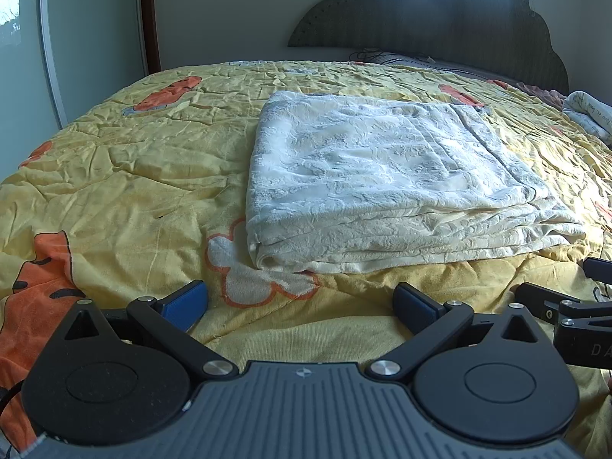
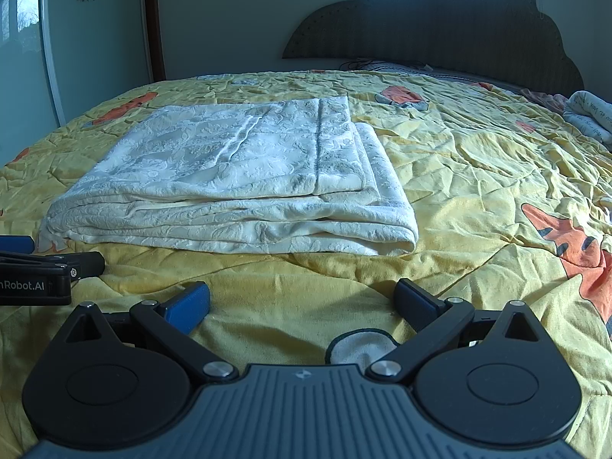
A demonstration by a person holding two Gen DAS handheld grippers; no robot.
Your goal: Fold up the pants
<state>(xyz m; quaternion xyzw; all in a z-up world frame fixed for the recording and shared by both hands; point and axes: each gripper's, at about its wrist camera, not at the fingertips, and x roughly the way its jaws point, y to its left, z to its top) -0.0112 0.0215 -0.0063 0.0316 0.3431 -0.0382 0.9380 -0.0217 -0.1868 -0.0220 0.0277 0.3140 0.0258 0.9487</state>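
Observation:
The cream white pants (image 1: 382, 176) lie folded into a flat rectangular stack on the yellow bedspread (image 1: 134, 176). They also show in the right wrist view (image 2: 237, 176), left of centre. My left gripper (image 1: 300, 302) is open and empty, low over the bedspread just short of the stack's near edge. My right gripper (image 2: 302, 304) is open and empty, also short of the stack, near its right corner. Each gripper sees the other beside it: the right one at the right edge of the left wrist view (image 1: 566, 306), the left one at the left edge of the right wrist view (image 2: 46, 267).
A dark scalloped headboard (image 2: 440, 26) stands at the far end. A rolled pale cloth (image 2: 589, 114) lies at the far right of the bed. A glass door (image 2: 23, 38) is on the left. The bedspread has orange tiger prints (image 2: 573, 241).

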